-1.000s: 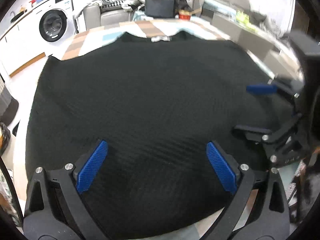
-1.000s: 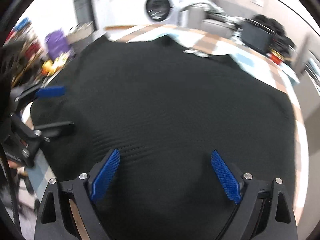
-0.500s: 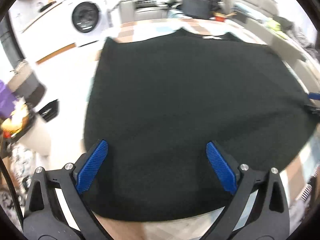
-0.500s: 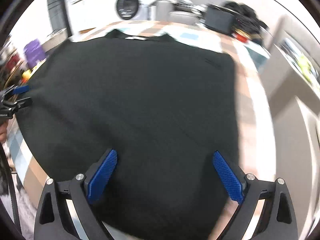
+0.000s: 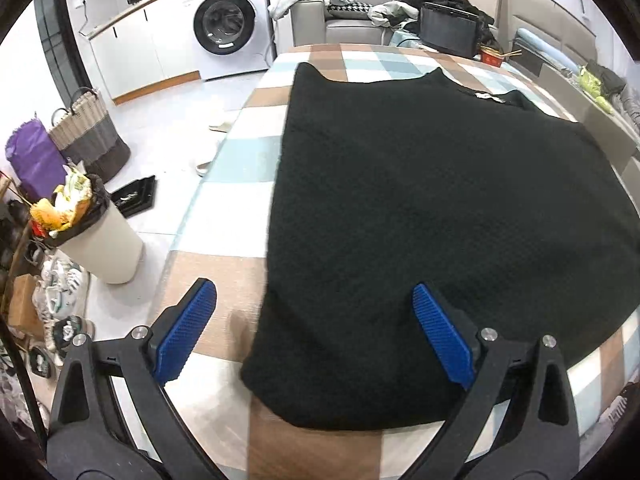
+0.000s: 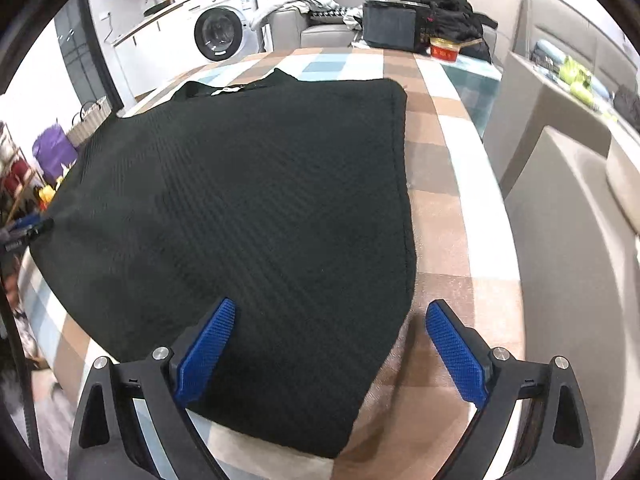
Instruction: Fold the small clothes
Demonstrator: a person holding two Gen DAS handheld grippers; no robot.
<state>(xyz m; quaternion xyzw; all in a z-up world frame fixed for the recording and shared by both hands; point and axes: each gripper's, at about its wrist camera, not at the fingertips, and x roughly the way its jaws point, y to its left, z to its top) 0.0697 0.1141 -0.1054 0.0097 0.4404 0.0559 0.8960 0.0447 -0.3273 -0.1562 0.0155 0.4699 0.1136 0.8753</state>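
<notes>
Both grippers shifted outward to near hem corners. Left gripper (image 5: 312, 332) and right gripper (image 6: 330, 346): jaws wide, holding nothing. Black garment (image 5: 440, 200) flat on checked tablecloth (image 5: 248, 152). Risk: pinching tablecloth with hem, dragging both.

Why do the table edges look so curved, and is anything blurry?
Fisheye lenses bend both views: the checked tablecloth bulges in the left wrist view and the black garment in the right. Both are sharp centrally, smeared at the dark round rim. Soft shadows lie under the open right gripper; no glare.
</notes>
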